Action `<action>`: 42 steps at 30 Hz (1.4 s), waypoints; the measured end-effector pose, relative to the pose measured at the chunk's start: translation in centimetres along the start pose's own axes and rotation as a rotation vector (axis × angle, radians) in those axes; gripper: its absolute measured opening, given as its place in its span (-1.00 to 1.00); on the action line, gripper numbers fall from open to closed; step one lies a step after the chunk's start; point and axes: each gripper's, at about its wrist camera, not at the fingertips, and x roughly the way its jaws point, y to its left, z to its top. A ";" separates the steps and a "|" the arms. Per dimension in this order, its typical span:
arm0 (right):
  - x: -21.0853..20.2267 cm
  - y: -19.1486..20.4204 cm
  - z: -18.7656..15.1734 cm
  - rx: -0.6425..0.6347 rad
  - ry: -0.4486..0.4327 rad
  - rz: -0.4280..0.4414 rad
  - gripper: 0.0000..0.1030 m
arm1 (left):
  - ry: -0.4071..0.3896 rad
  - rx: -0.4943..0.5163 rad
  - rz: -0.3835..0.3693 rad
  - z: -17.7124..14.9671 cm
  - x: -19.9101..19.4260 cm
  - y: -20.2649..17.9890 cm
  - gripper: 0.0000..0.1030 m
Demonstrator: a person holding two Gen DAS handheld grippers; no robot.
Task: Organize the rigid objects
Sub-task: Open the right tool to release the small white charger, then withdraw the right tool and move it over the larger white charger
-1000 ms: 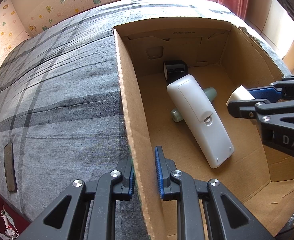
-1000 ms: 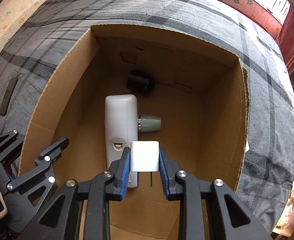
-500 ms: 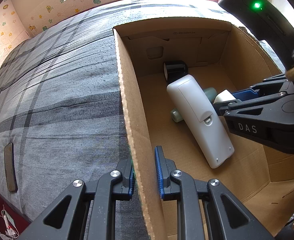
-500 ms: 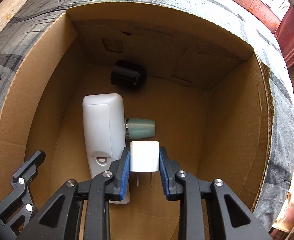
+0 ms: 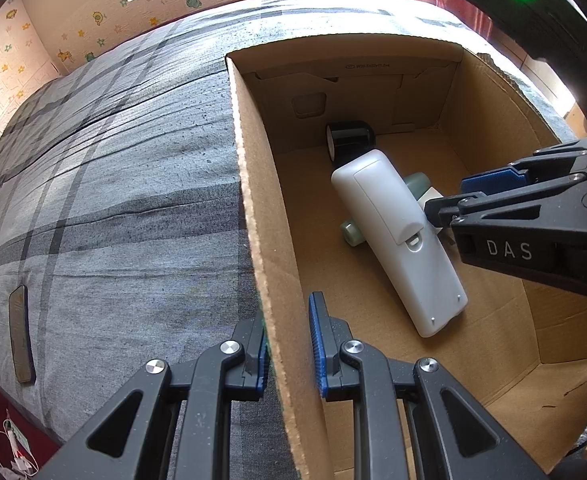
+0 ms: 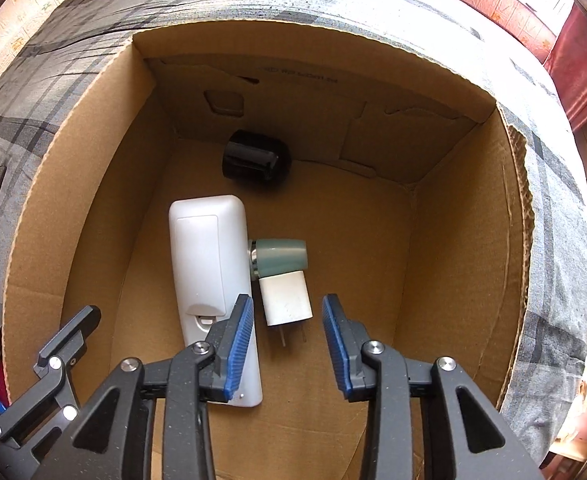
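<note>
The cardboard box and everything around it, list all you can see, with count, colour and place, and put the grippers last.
cardboard box: one, brown, open-topped, on the bed.
remote-shaped case: one, white, lying on the box floor, left side in the right wrist view.
green bottle: one, pale green, lying across under the white case.
charger plug: one, white, prongs toward the camera, on the box floor touching the bottle.
black cylinder: one, black, on its side by the far wall.
bed cover: one, grey plaid, under the box.
flat dark object: one, brownish, on the cover; what it is cannot be told.
left gripper: black with blue pads, shut on the box's side wall.
right gripper: jaws just opening, pads clear of the plug.
</note>
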 end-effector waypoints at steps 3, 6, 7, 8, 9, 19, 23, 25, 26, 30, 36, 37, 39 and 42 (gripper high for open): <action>-0.6 0.1 0.0 -0.008 -0.010 0.000 -0.21 | 0.000 0.001 0.001 0.0 0.0 0.0 -0.63; -1.1 0.3 -0.1 -0.015 -0.022 -0.003 -0.16 | 0.001 0.002 0.002 0.0 0.0 0.0 -0.63; -1.3 0.3 -0.1 -0.018 -0.025 -0.003 -0.14 | 0.001 0.003 0.003 0.0 0.0 0.0 -0.63; -1.4 0.4 -0.2 -0.018 -0.027 -0.003 -0.11 | 0.001 0.002 0.003 0.0 0.0 0.0 -0.63; -1.5 0.4 -0.3 -0.020 -0.026 -0.002 -0.09 | 0.001 0.003 0.003 0.0 0.0 0.0 -0.63; -3.0 1.4 -1.7 -0.029 -0.053 0.002 0.33 | 0.001 0.003 0.004 0.0 0.0 0.0 -0.63; -4.5 1.6 -2.0 -0.037 -0.083 -0.014 0.40 | 0.001 0.004 0.004 0.0 0.0 0.0 -0.63; -5.3 1.3 -2.1 -0.031 -0.094 -0.019 0.42 | 0.001 0.005 0.005 0.0 0.0 0.0 -0.63; -5.6 1.1 -2.1 -0.027 -0.097 -0.019 0.45 | 0.001 0.004 0.005 0.0 0.0 0.0 -0.63; -6.8 -0.4 -2.4 -0.010 -0.115 -0.019 0.52 | 0.001 0.003 0.004 0.0 0.0 0.0 -0.63; -8.3 -2.8 -1.8 0.033 -0.143 -0.031 0.66 | 0.001 0.003 0.004 0.0 0.0 0.0 -0.63; -8.4 -3.4 -1.7 0.041 -0.146 -0.029 0.67 | 0.001 0.003 0.004 0.0 0.0 0.0 -0.63; -8.7 -4.5 -1.6 0.055 -0.149 -0.024 0.73 | 0.001 0.004 0.004 0.0 0.0 0.0 -0.63; -9.0 -6.1 -1.6 0.077 -0.159 -0.034 0.94 | 0.001 0.002 0.003 0.0 0.0 0.0 -0.63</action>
